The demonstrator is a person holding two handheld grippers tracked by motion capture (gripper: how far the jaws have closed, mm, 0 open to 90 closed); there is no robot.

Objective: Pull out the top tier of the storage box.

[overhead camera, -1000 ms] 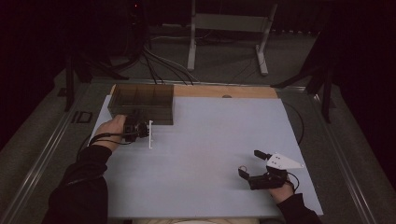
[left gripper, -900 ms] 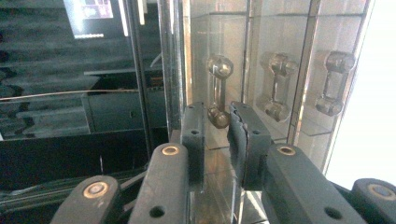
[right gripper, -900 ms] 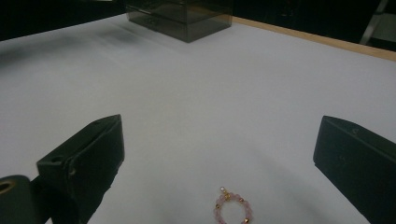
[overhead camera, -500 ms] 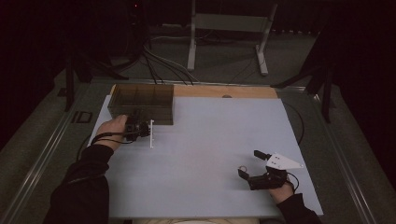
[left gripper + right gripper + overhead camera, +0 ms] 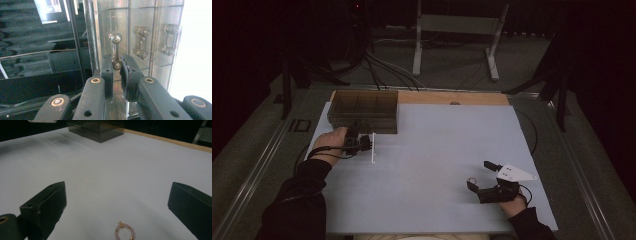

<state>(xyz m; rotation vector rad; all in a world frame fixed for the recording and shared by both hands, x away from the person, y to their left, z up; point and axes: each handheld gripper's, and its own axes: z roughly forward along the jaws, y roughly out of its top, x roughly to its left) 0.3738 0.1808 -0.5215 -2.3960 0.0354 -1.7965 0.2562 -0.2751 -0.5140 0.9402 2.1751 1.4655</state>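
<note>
Bead ring (image 5: pixel 124 232): small loop of pink beads with gold spacers, flat on the white counter (image 5: pixel 437 150); bottom centre of the right gripper view, lower right of centre in the high view (image 5: pixel 471 180).

Right gripper (image 5: pixel 481 176): lower right of the high view, held in the right hand (image 5: pixel 511 201), grey plate on top. Jaws wide apart, nothing between them. Ring just ahead of the jaws, on the midline of the gap, a little nearer the left-of-frame jaw. Round, hence no long axis; lies flat, so probably a low approach with tips close to the counter. By far the nearer of the two grippers.

Left gripper (image 5: pixel 117 65): left of centre in the high view (image 5: pixel 362 143), held in the left hand (image 5: pixel 332 145). Jaws nearly together, clamped on the lower end of a small metal pin (image 5: pixel 114 51) with a ball head, shaft upright in the left gripper view.

Clear box (image 5: pixel 364 110): smoky plastic, divided into compartments, upper left of the counter, just beyond the left gripper; clear moulded fittings (image 5: pixel 141 42) on its wall.

White strip (image 5: pixel 373 147): thin, just right of the left gripper; nature unclear.
</note>
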